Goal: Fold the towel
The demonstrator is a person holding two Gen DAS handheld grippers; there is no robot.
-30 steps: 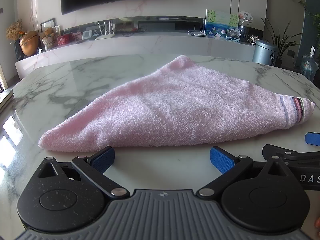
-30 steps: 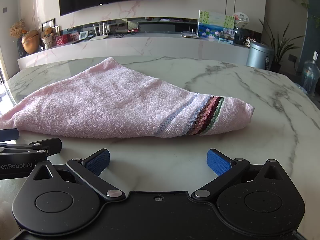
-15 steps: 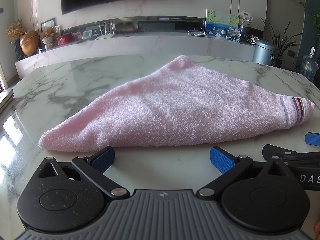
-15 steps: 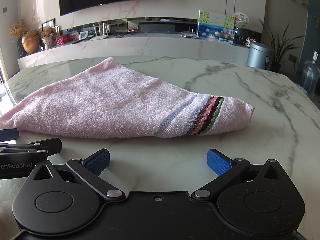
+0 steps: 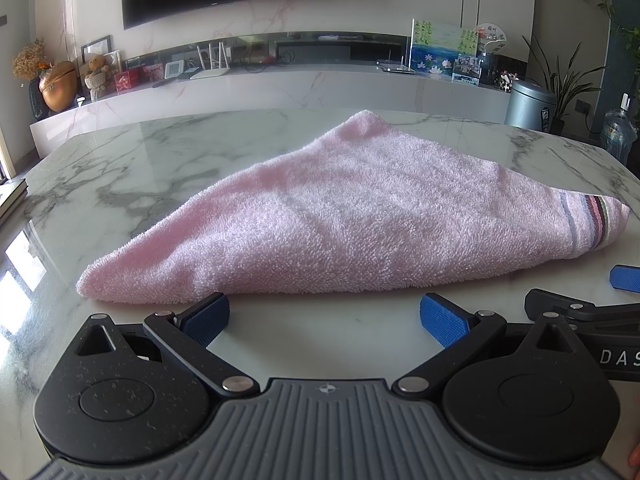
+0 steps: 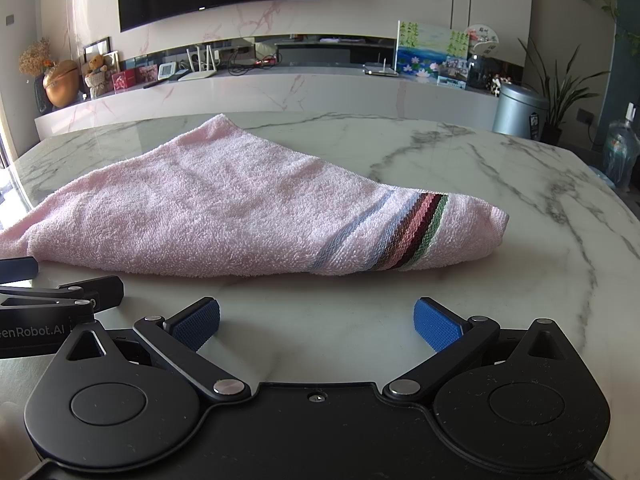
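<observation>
A pink towel (image 5: 352,216) lies on the marble table (image 5: 120,168), folded into a triangle with one point at the far side and a striped band at its right end. It also shows in the right wrist view (image 6: 224,208), with the striped band (image 6: 416,232) close ahead. My left gripper (image 5: 324,318) is open and empty, just short of the towel's near edge. My right gripper (image 6: 316,322) is open and empty, just short of the striped end. Each gripper's fingers show at the side of the other's view.
A long marble sideboard (image 5: 280,84) with ornaments, a router and a painting stands behind the table. A grey bin (image 5: 530,110), a plant and a water bottle stand at the right. A dark book edge (image 5: 12,196) sits at the table's left rim.
</observation>
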